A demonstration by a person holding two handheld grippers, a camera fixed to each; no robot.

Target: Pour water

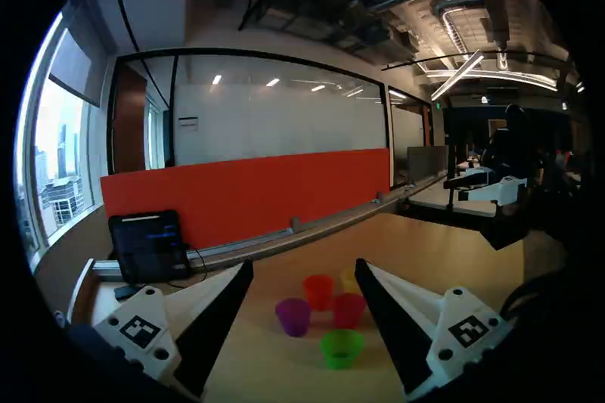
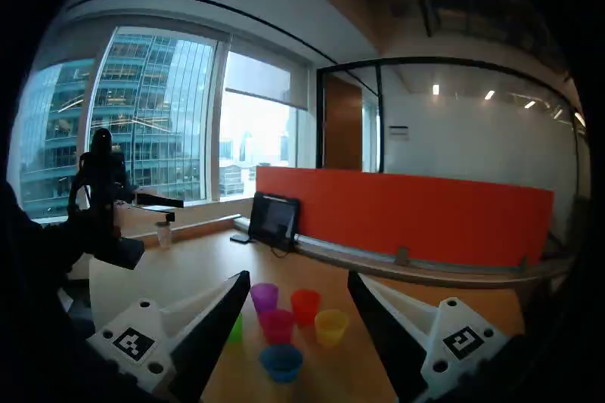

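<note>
A: Fingers?
B: Both pairs spread wide, nothing held. Left gripper [image 1: 303, 262] & right gripper [image 2: 298, 274] hang over the desk [image 1: 454, 252].
A: What's to grab?
B: All bunched ahead of the tips, framed btw the fingers. Left gripper view: green cup [image 1: 341, 348] nearest, purple cup [image 1: 293, 317] toward the left-hand finger, pink cup [image 1: 349, 310] toward the other, orange cup [image 1: 318, 291] behind. Right gripper view: blue cup [image 2: 281, 362] nearest.
A: Handling?
B: Prob. thin plastic: light, tippy, walls flex. Pinch mid-wall, gently. Can't tell which holds water.
A: Surface, room?
B: Smooth wood, may slide. Office w/ orange partition [image 1: 249, 191], tablet [image 1: 147, 244] past the left-hand finger, window [image 2: 151, 123].
</note>
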